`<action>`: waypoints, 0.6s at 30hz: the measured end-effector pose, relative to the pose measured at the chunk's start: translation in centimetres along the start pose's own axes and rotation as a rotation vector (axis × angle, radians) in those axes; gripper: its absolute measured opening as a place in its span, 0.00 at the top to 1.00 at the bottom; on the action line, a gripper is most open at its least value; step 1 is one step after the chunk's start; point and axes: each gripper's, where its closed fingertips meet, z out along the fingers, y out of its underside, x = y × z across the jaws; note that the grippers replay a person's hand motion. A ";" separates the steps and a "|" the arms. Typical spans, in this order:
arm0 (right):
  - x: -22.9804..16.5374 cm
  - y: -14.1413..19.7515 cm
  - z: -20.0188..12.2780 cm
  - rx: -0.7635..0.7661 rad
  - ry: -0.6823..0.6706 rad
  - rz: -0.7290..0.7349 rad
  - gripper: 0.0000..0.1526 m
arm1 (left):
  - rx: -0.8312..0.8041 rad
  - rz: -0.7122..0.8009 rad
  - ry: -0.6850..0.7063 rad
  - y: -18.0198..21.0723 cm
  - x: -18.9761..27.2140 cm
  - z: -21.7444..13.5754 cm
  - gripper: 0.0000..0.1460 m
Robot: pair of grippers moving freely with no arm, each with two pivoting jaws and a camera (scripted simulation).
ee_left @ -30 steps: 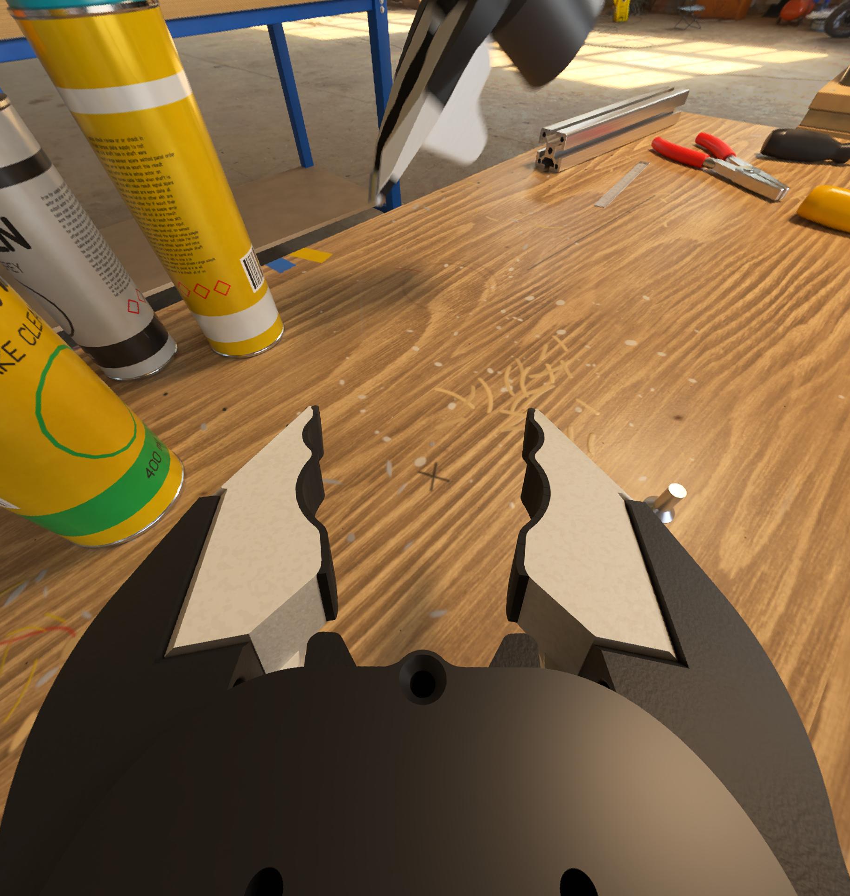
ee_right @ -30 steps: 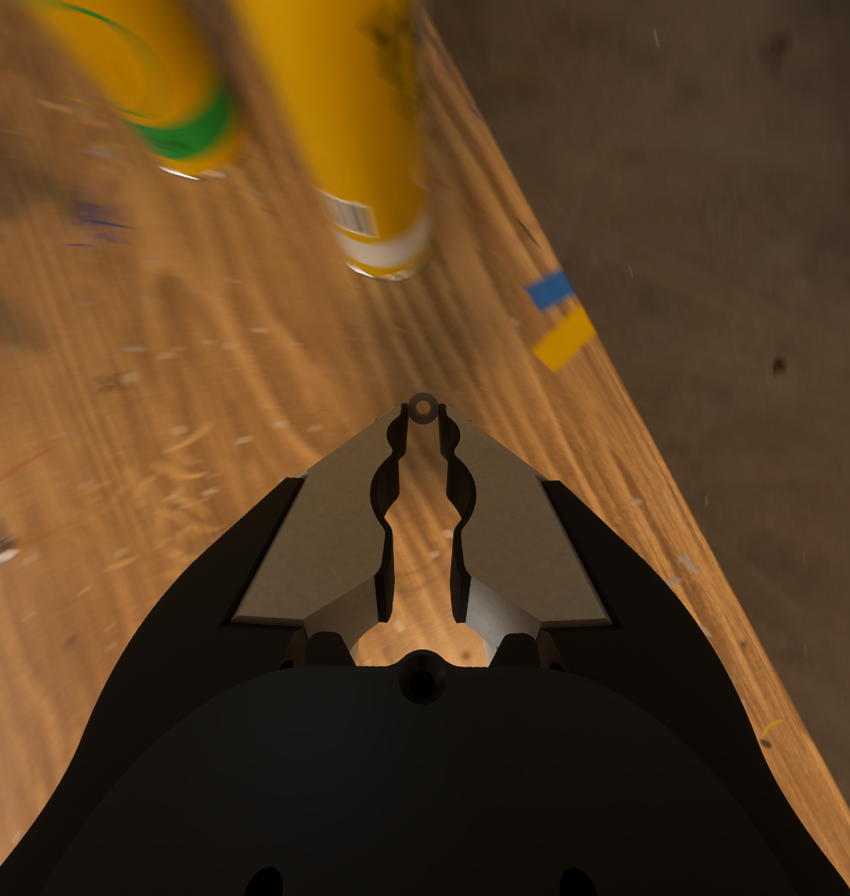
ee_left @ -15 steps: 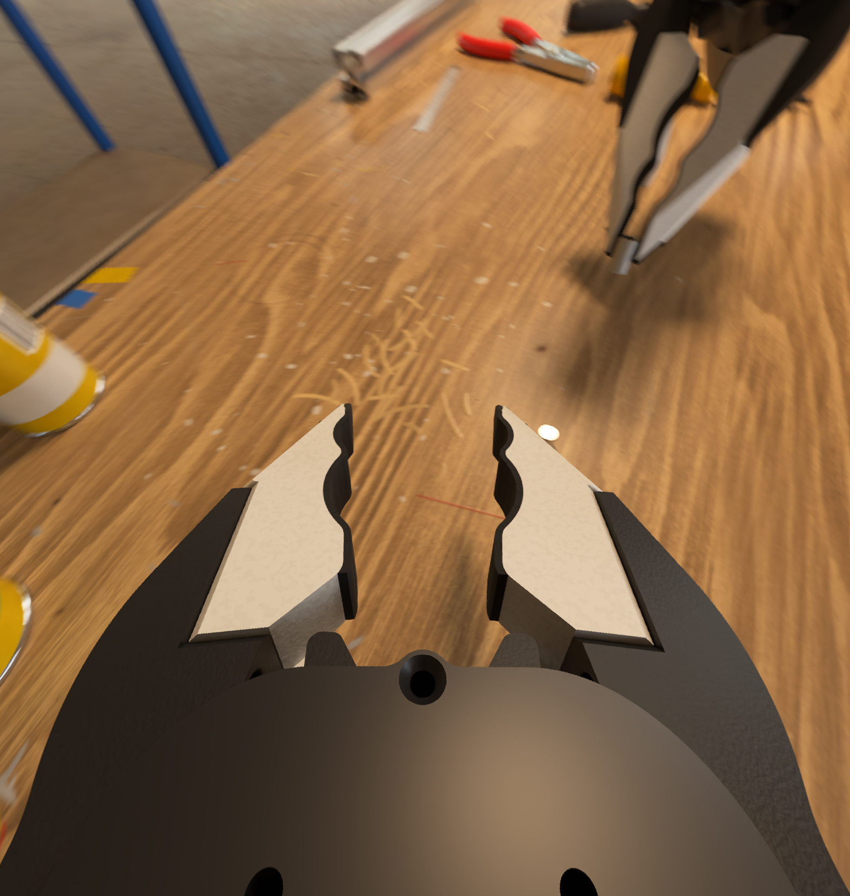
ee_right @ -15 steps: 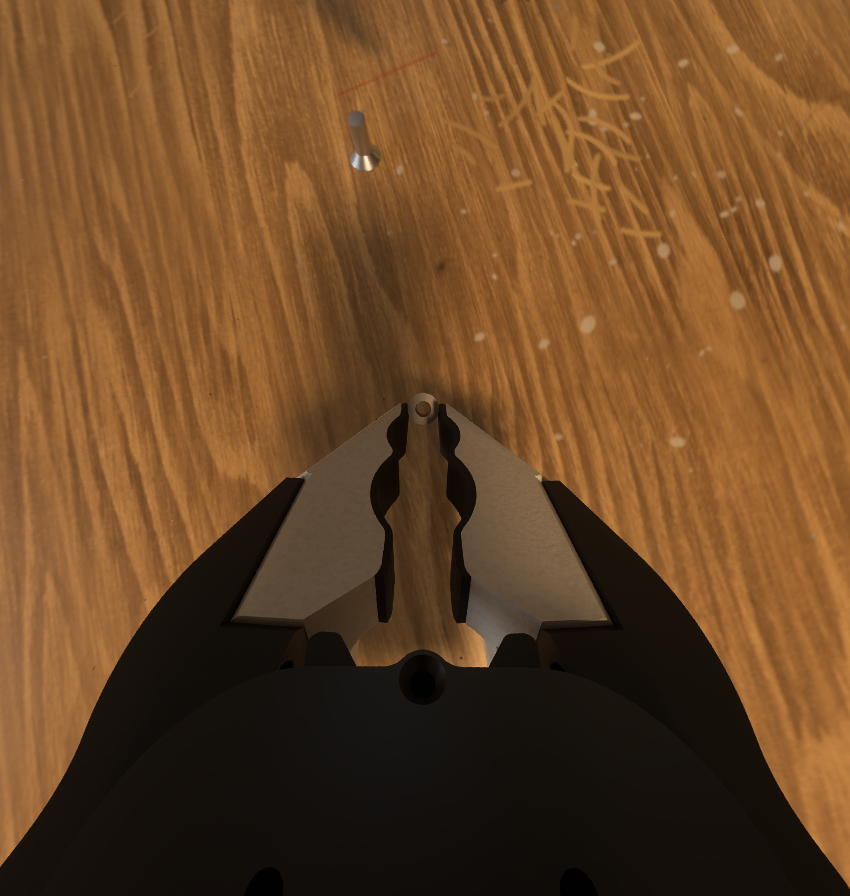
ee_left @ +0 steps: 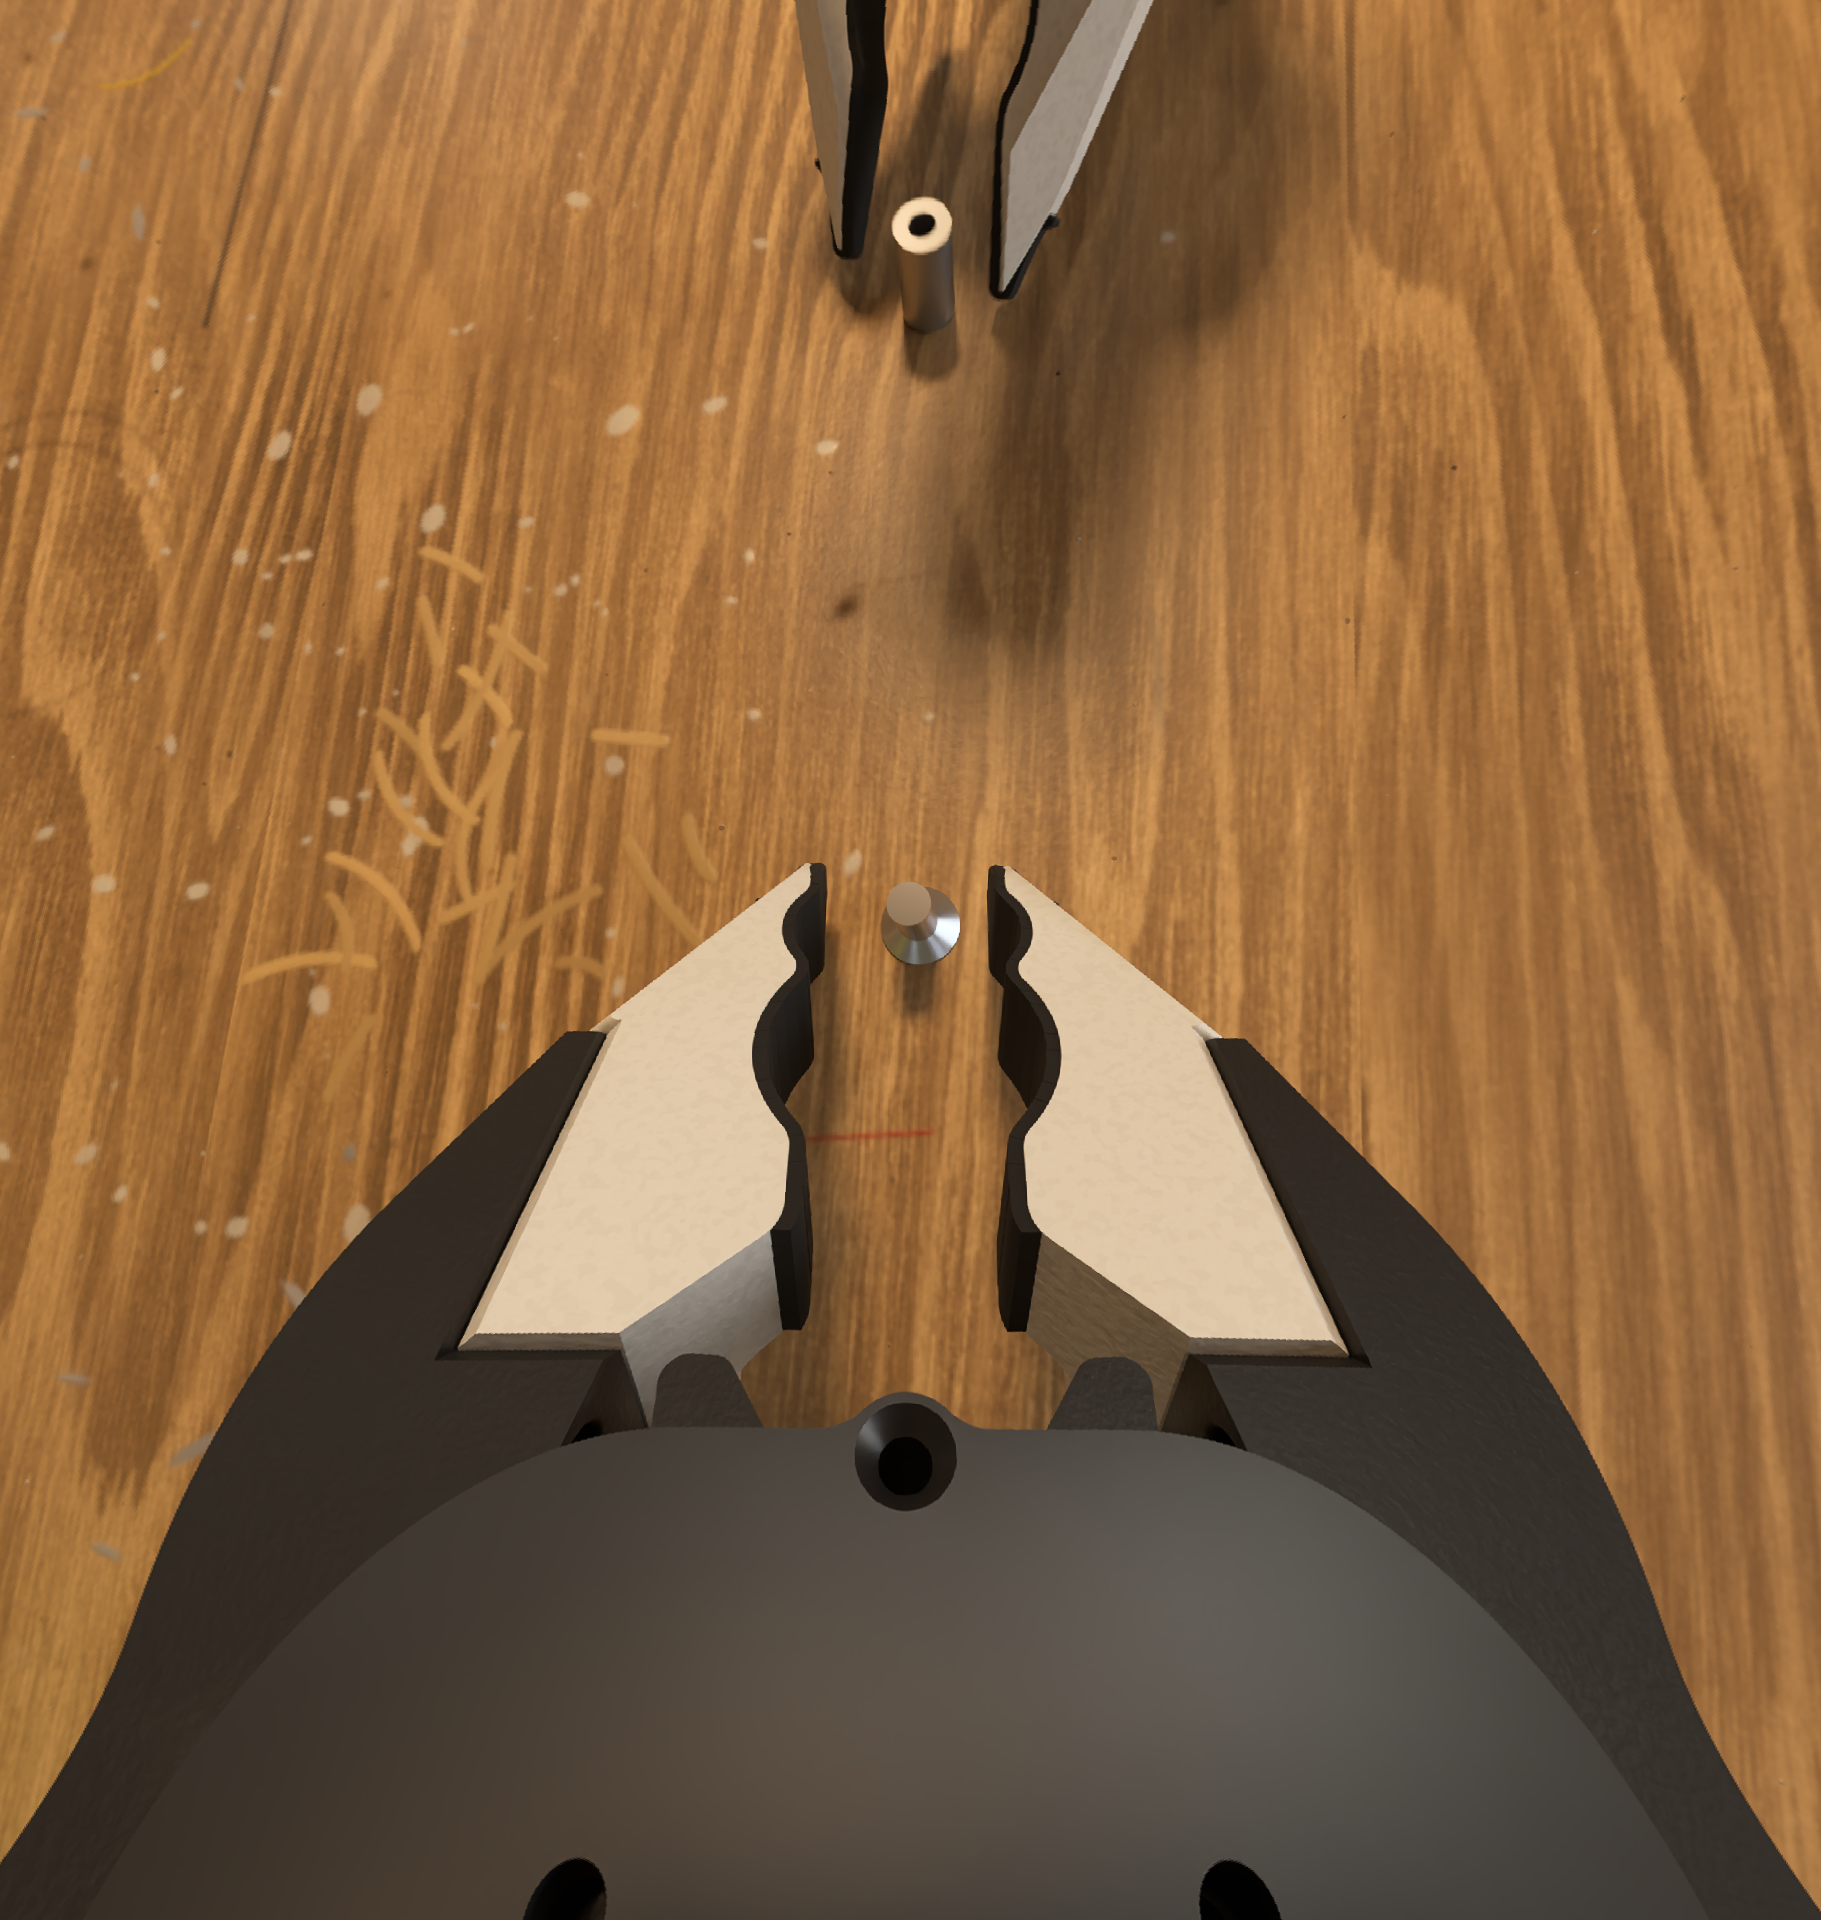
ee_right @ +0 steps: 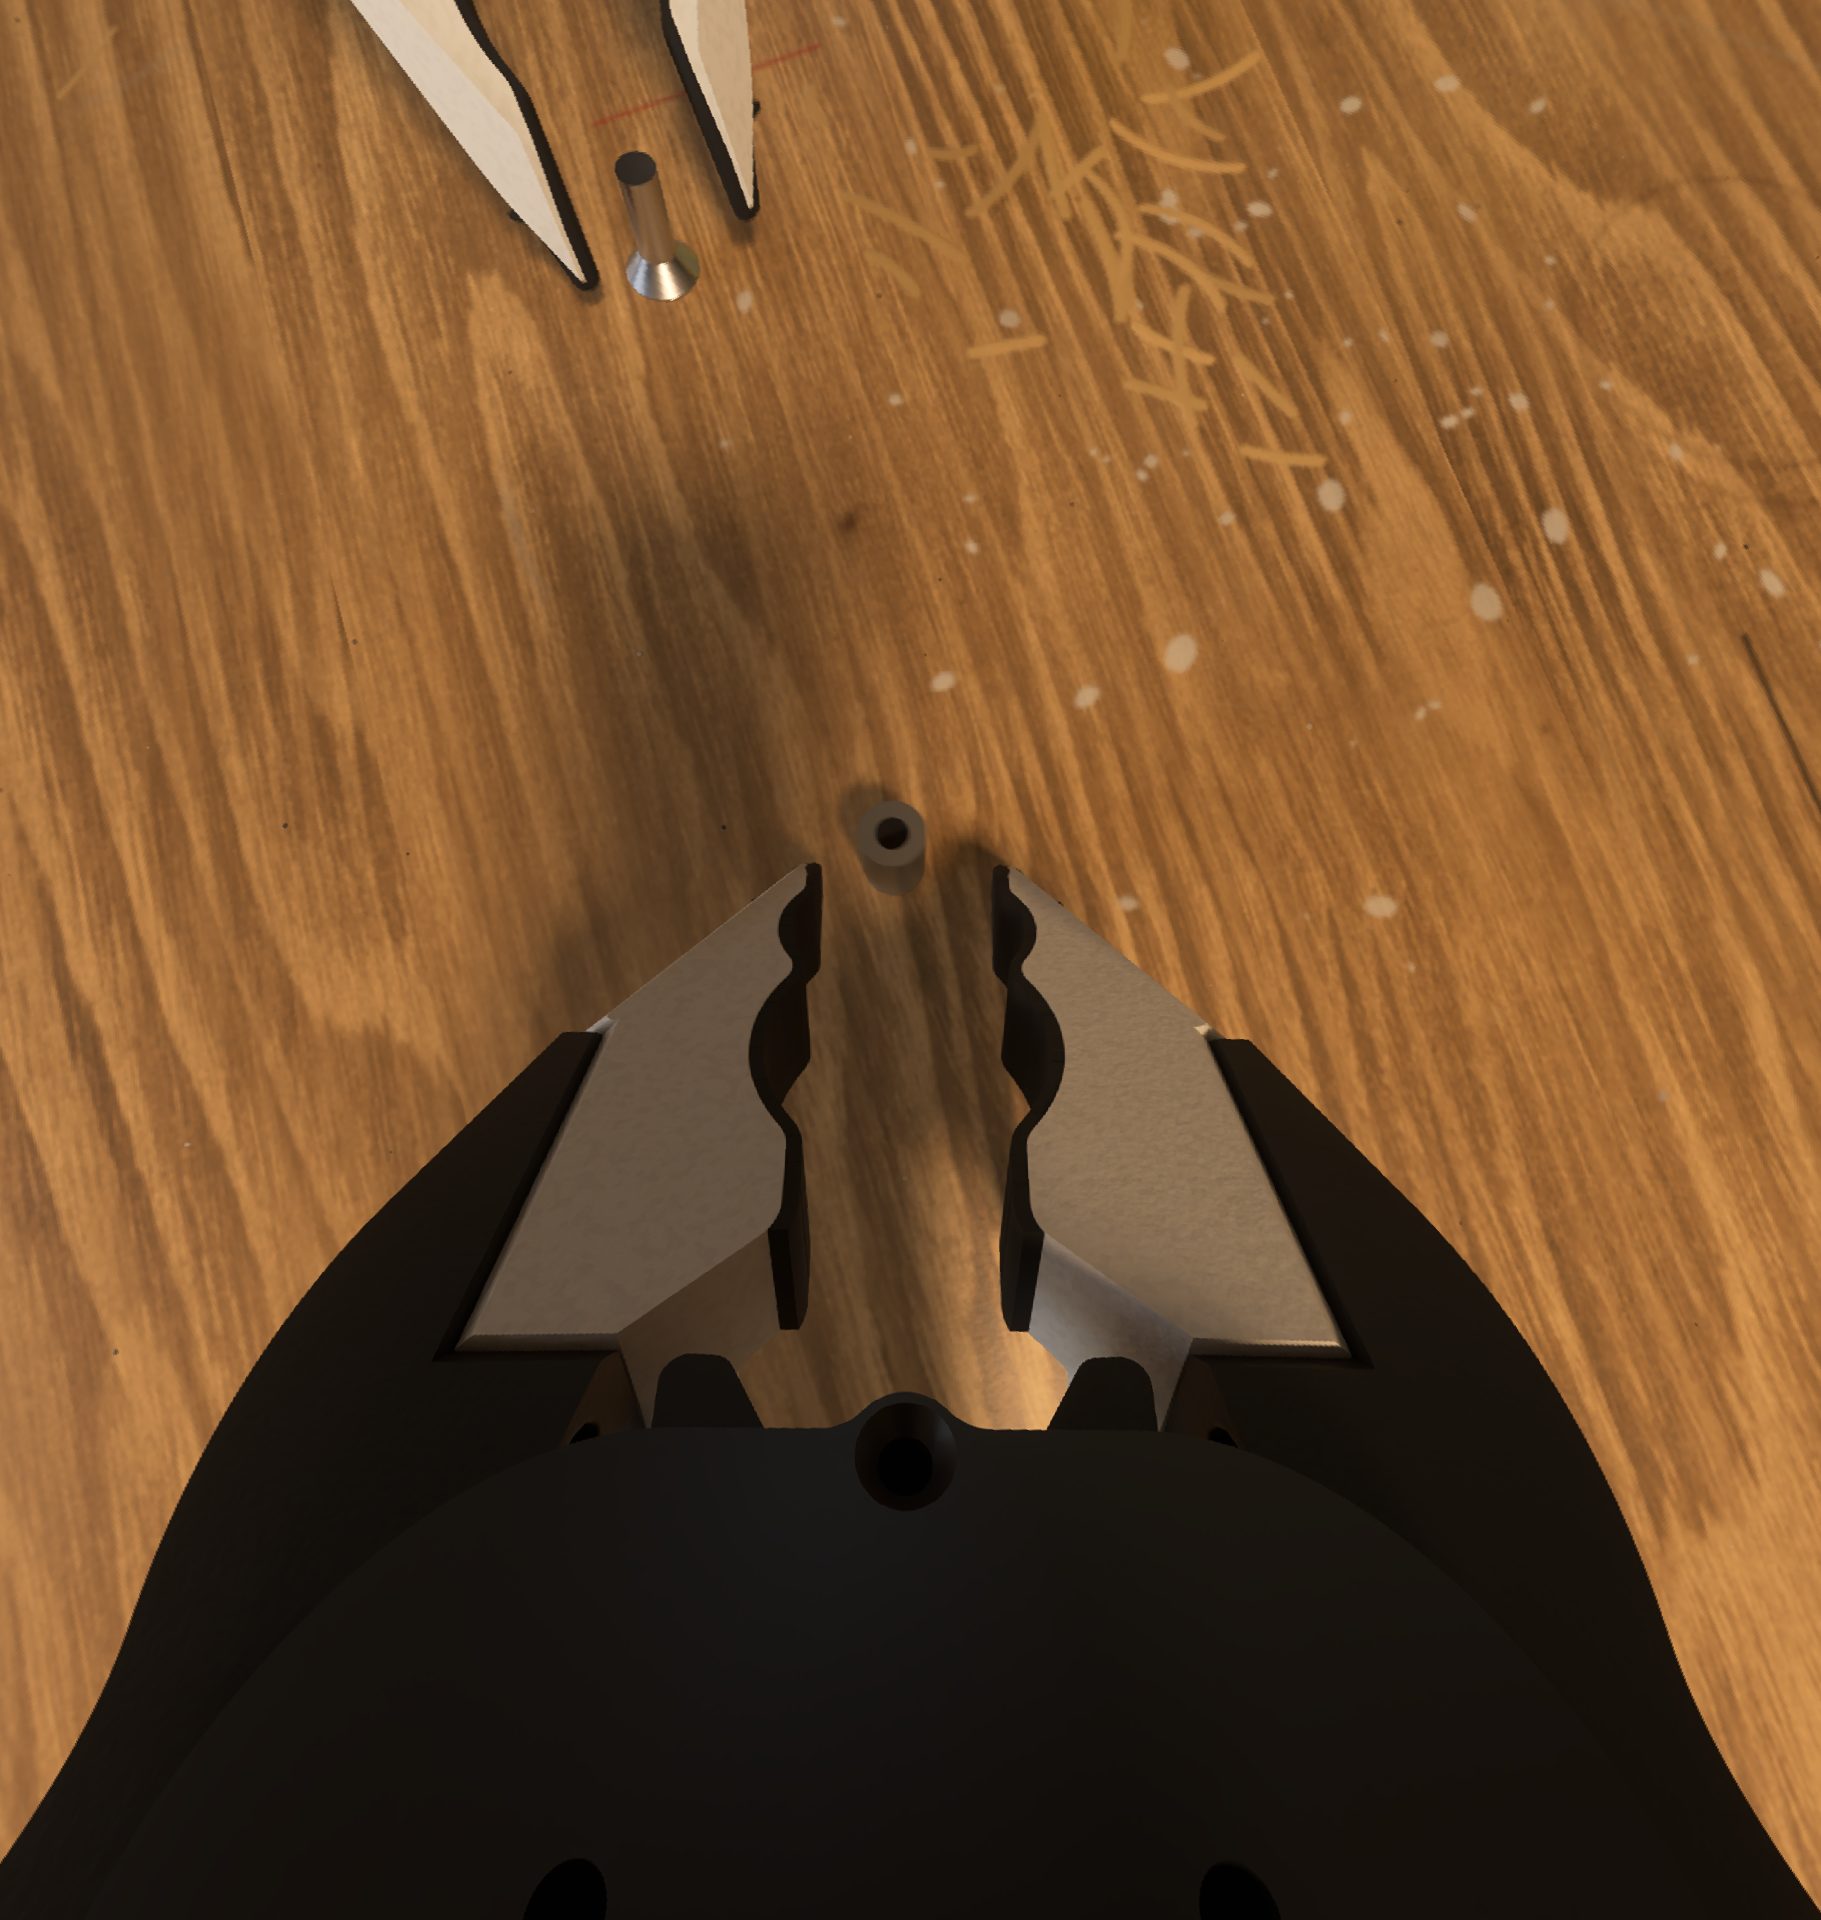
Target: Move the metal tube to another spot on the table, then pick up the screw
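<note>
The right gripper (ee_right: 906,868) has let go of the metal tube (ee_right: 891,847), which now stands on the table (ee_right: 1405,935) by its open tips, so the move looks done. The left gripper (ee_left: 906,883) has come down open around the screw (ee_left: 919,923), standing head-down nearby. Nothing blocks the grab; only wood chips (ee_left: 449,790) lie left.

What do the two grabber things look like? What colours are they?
Both look alike. The left gripper has a rounded dark grey-brown body with a small round hole at its front and two holes near the bottom edge. Its two pointed fingers are pale beige with wavy black inner edges. The right gripper has the same shape, darker in shade. No cables show.
</note>
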 end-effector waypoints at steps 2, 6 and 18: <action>-0.2 0.0 -0.2 0.014 0.008 -0.001 0.76 | -0.019 0.006 0.004 0.1 0.0 0.3 0.80; -0.5 -0.3 -0.8 0.055 0.043 0.006 0.72 | -0.041 0.015 0.023 0.3 0.0 0.4 0.84; -3.2 -2.0 -1.6 0.138 0.048 -0.002 0.73 | -0.037 -0.024 0.033 0.7 -0.4 0.0 0.94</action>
